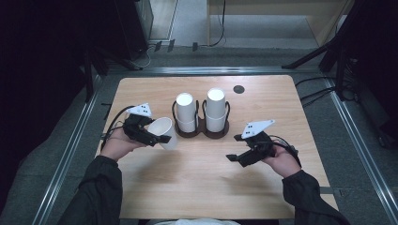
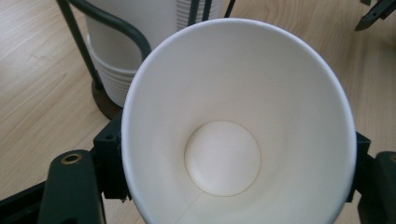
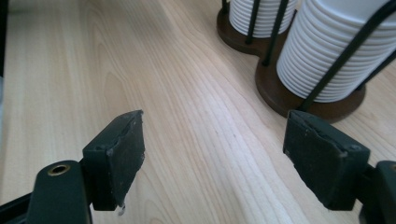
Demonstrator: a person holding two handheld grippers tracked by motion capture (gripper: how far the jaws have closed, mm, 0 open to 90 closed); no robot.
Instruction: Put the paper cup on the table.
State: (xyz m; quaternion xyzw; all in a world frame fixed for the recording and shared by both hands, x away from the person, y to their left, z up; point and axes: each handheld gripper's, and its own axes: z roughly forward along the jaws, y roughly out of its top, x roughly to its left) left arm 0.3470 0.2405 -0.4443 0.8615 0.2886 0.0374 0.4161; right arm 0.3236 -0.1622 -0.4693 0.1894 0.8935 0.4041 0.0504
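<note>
Left claw (image 1: 157,137) reached in level, gripped paper cup (image 1: 164,132) tipped sideways, mouth toward me; right claw (image 1: 233,158) gaped, empty.

No text, label, brand, number or sign can be read anywhere in these views. The white paper cup (image 2: 238,126) is plain inside and out, and the stacked cups (image 1: 186,111) in the holder carry no print. The wooden desk (image 1: 206,187) bears no marking; the dark round spot (image 1: 239,89) toward its 1 o'clock corner has no lettering that can be made out. The small dots on the grey plates (image 1: 257,127) atop the claws are too small to read as characters.
</note>
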